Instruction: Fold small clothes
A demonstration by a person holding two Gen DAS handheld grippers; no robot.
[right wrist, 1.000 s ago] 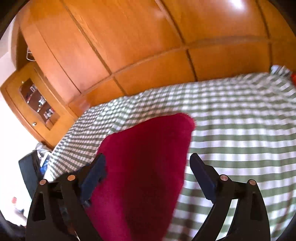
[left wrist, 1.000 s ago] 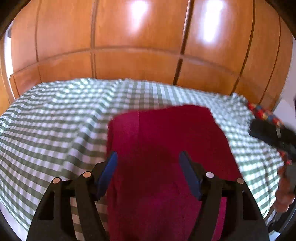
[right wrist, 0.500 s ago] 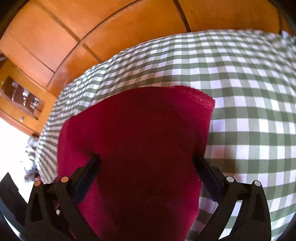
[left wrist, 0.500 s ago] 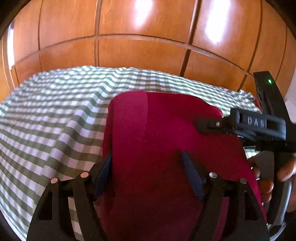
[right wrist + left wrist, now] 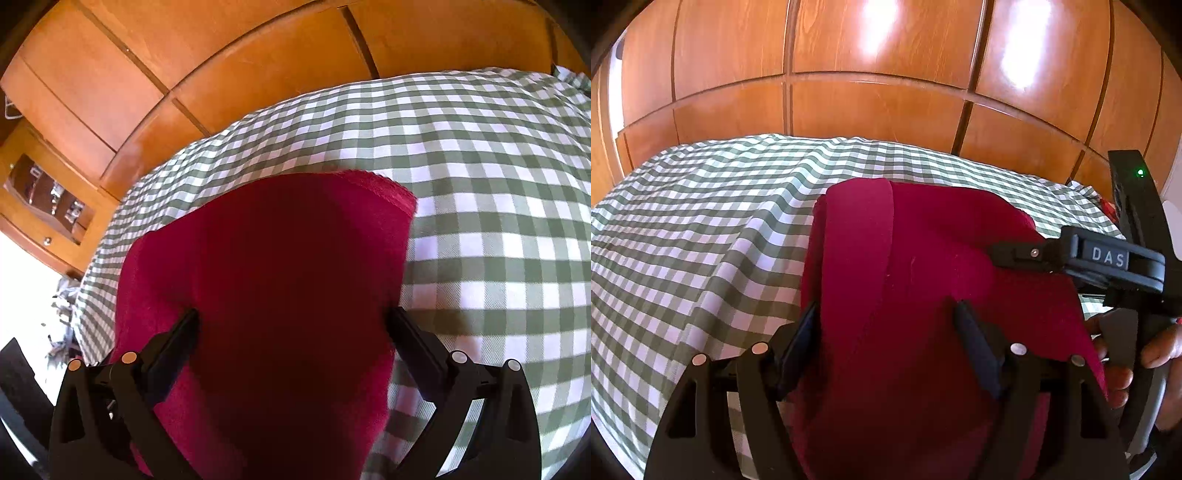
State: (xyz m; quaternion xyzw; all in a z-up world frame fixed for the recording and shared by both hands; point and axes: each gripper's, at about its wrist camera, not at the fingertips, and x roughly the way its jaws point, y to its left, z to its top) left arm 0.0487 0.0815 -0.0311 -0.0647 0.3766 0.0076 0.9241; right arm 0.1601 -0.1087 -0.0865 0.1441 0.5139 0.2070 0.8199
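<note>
The red garment (image 5: pixel 923 295) lies partly folded on the checked bedcover (image 5: pixel 701 229), centre frame; both claws, left (image 5: pixel 886 332) and right (image 5: pixel 291 325), gape empty, having just widened; further folds likely remain.

Red cloth (image 5: pixel 923 258) near edge — hidden behind gripper bodies.

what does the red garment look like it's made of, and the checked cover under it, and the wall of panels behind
Red garment: soft knit, probably cotton jersey; matte, with a stitched hem. Checked cover: thin woven fabric, likely cotton; matte, creases easily. Panels: wood or wood veneer, glossy varnish; grain shows, light glares off them.
</note>
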